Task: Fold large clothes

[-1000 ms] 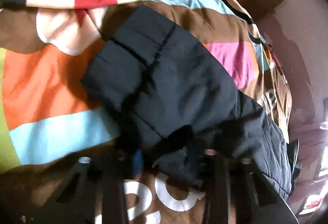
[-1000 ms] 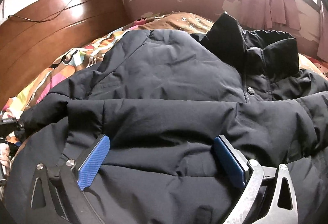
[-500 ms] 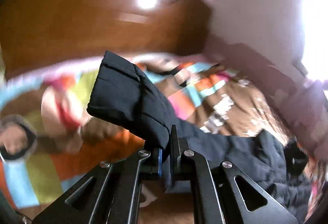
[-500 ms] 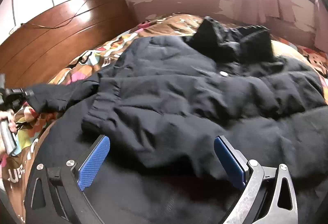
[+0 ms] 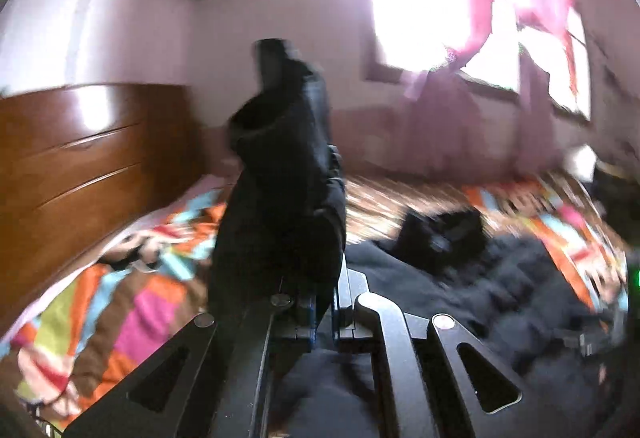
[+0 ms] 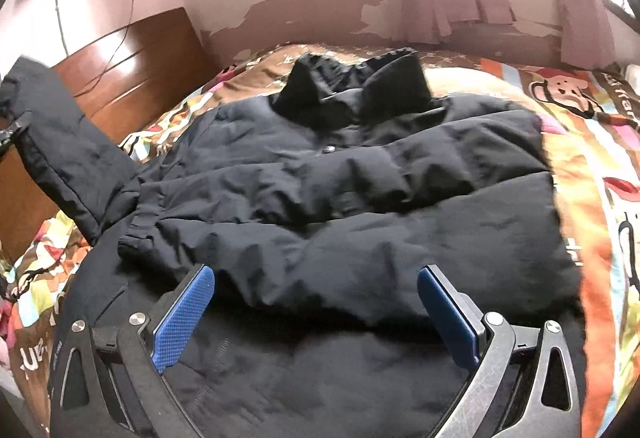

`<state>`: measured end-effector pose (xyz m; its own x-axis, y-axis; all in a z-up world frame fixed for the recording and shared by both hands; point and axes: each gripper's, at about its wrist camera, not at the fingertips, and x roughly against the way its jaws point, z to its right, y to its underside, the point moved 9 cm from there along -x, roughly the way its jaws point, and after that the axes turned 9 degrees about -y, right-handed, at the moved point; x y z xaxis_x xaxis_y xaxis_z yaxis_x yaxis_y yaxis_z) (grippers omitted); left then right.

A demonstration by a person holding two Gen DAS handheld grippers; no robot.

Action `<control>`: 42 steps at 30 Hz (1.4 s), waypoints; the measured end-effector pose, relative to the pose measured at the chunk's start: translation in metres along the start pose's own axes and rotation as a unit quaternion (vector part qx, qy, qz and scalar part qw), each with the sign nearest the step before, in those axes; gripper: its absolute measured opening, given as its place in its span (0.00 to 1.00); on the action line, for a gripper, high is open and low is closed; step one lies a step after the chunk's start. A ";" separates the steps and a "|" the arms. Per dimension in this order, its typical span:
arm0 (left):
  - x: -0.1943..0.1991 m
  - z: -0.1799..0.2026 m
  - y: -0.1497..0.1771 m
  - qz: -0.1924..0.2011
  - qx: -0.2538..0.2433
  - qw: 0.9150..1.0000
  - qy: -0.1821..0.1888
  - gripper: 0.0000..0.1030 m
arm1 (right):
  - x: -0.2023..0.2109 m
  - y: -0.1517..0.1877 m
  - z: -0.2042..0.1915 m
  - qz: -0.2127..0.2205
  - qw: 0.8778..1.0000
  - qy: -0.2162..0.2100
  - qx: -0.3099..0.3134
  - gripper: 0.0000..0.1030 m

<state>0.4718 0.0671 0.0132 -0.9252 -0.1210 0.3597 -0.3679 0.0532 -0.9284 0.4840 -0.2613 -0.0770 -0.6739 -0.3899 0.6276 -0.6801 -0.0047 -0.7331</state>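
One black padded jacket lies spread on the patterned bedspread, bulky but soft; it likely slumps when lifted, so cuffs and hem are the places to grip. Left gripper is clenched on its raised sleeve; right gripper hovers released. Bedspread lettering is unreadable

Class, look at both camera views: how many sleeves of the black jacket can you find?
2. One sleeve is lifted at the left, pinched in the left gripper. The other sleeve lies folded across the jacket front.
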 end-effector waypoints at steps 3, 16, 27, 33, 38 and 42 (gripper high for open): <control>-0.016 0.057 0.016 -0.023 -0.049 0.997 0.046 0.03 | 0.017 -0.003 0.017 0.016 1.000 0.005 -0.004 0.99; -0.070 0.170 0.123 -0.180 -0.177 0.961 0.116 0.03 | 0.024 -0.003 0.065 0.024 0.978 -0.134 -0.156 0.99; -0.073 0.163 0.144 -0.193 -0.180 0.956 0.130 0.03 | -0.024 -0.023 0.040 0.001 0.941 -0.232 -0.248 0.81; -0.072 0.161 0.144 -0.196 -0.171 0.955 0.140 0.03 | -0.073 -0.017 0.027 -0.048 0.931 -0.239 -0.270 0.46; -0.064 0.159 0.141 -0.194 -0.153 0.954 0.169 0.09 | -0.087 -0.019 0.029 -0.046 0.922 -0.249 -0.292 0.10; -0.048 0.155 0.132 -0.175 -0.126 0.954 0.206 0.26 | -0.073 -0.028 0.025 -0.023 0.931 -0.248 -0.266 0.06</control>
<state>0.4825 -0.0738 -0.1413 -0.6802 0.2226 0.6984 -0.6241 0.3238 -0.7111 0.5593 -0.2558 -0.1083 -0.5137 -0.7783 0.3611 -0.8408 0.3727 -0.3927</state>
